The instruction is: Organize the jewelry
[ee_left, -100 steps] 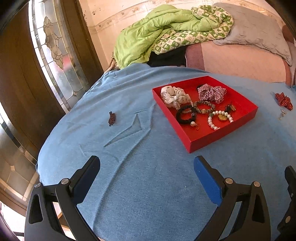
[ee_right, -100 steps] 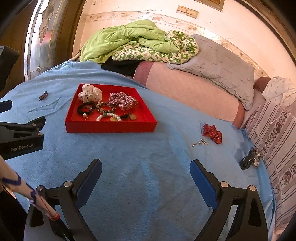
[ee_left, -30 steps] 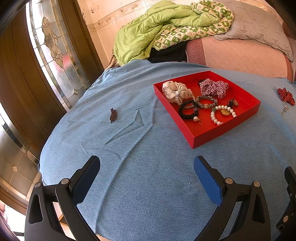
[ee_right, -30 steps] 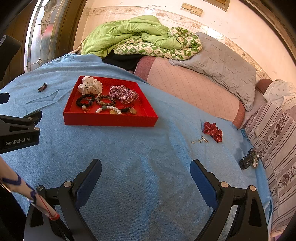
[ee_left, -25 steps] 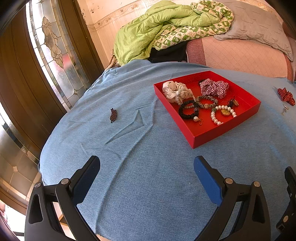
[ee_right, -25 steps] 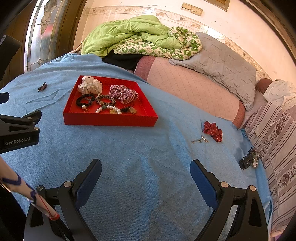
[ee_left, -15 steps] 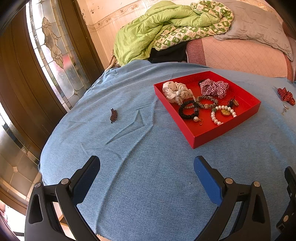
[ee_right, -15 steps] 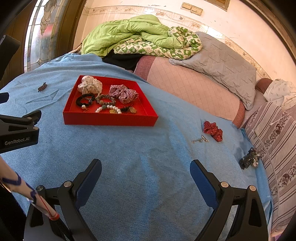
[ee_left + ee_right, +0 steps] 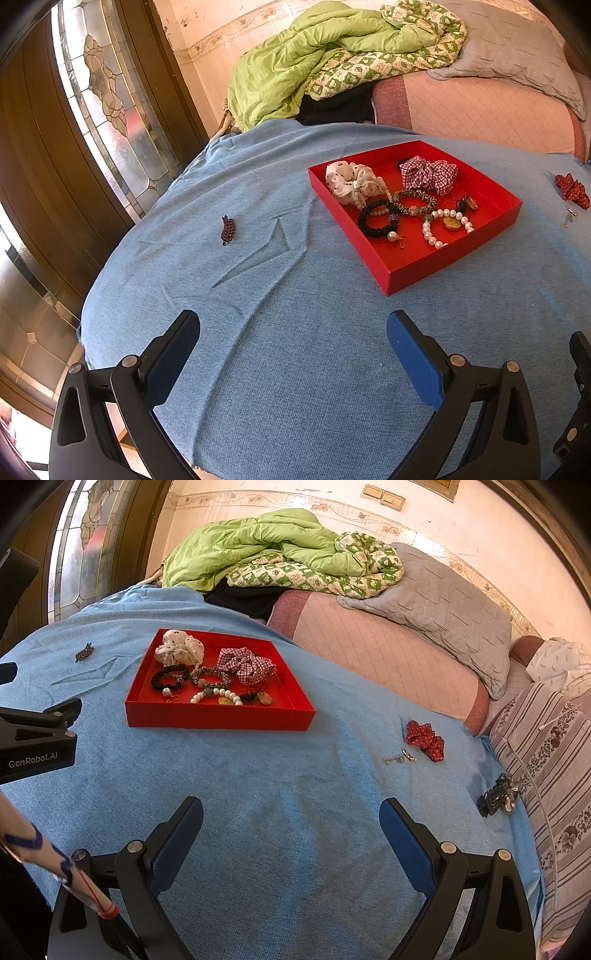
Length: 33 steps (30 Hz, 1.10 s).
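Left to right on the blue cloth [image 9: 258, 794]: a small dark hair clip [image 9: 227, 229] lies alone, well apart from the red tray [image 9: 218, 716], which holds a white scrunchie [image 9: 179, 651], a checked scrunchie [image 9: 246, 666], a black bracelet [image 9: 376, 222] and a pearl bracelet [image 9: 441, 227]. Further right lie a silver chain [image 9: 399, 757], a red scrunchie [image 9: 424, 739] and a dark clip [image 9: 498, 799]. The left gripper [image 9: 291, 343] and right gripper [image 9: 291, 823] both hover with fingers spread wide, holding nothing.
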Each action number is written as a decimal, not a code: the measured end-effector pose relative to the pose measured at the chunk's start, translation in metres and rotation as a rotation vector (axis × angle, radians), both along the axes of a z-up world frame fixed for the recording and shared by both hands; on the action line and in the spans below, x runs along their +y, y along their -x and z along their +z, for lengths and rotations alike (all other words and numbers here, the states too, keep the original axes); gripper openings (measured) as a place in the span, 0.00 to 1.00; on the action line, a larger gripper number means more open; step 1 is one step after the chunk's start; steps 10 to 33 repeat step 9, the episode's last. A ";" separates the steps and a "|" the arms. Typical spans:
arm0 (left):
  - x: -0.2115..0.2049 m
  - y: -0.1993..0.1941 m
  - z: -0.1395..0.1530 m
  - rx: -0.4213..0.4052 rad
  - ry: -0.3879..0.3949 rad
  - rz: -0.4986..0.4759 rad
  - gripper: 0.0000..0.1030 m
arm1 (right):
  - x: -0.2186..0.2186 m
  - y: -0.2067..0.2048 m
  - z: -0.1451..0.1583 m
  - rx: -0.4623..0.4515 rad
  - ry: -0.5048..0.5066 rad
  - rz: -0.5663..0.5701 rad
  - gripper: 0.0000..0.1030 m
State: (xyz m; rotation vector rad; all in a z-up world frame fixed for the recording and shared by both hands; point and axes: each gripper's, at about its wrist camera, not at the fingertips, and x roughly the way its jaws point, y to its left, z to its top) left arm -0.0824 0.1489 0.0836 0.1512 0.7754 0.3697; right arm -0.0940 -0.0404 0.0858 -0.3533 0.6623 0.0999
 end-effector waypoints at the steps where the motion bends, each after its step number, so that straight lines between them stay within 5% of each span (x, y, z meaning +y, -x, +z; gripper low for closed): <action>1: 0.000 0.000 0.000 0.001 0.000 -0.001 0.98 | -0.001 0.000 0.000 0.000 0.000 0.000 0.95; 33: 0.001 0.004 0.002 -0.023 0.051 -0.038 0.98 | -0.017 -0.002 -0.006 0.046 -0.056 -0.025 0.95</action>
